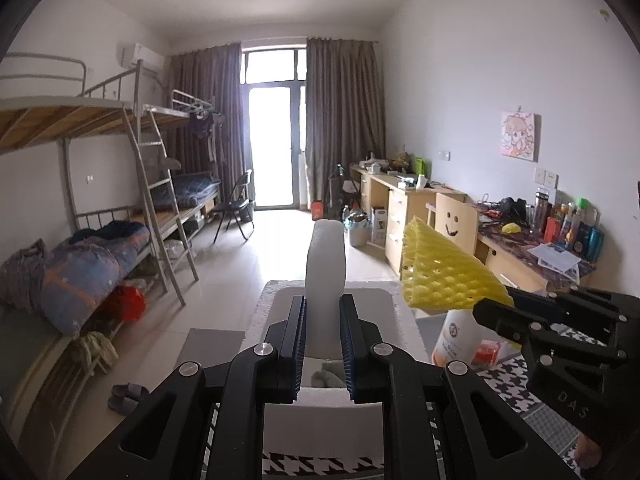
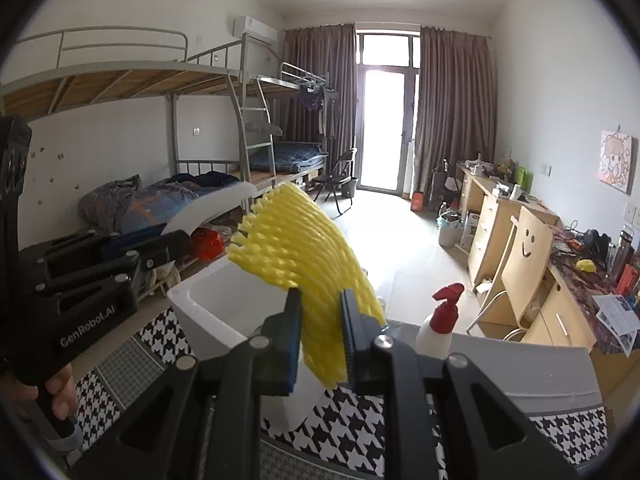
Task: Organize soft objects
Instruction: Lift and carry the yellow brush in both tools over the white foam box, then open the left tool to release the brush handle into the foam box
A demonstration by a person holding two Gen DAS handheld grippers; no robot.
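On the left, the left gripper (image 1: 322, 340), marked "GenRobot.AI", tilts slightly downward, pinching a white foam strip (image 1: 325, 276) above the white box (image 1: 280, 304). Right of it, the right gripper (image 2: 321, 336) pinches yellow foam netting (image 2: 304, 256), beside a red-capped spray bottle (image 2: 438, 326).

Bunk beds (image 2: 168, 92): far ahead and left of the hand-held gripper, metal frames along the wall, rumpled blue bedding (image 1: 84, 272) below.
Folding chair (image 1: 236, 204): far ahead, near the curtains (image 2: 452, 112).
Spray bottle (image 2: 438, 324): just ahead and right, red trigger, upright.
Wooden chair (image 2: 524, 256): right, with a painted smile.
Slippers (image 1: 126, 398): low left, on the floor.
Houndstooth cloth (image 2: 348, 420): directly beneath.
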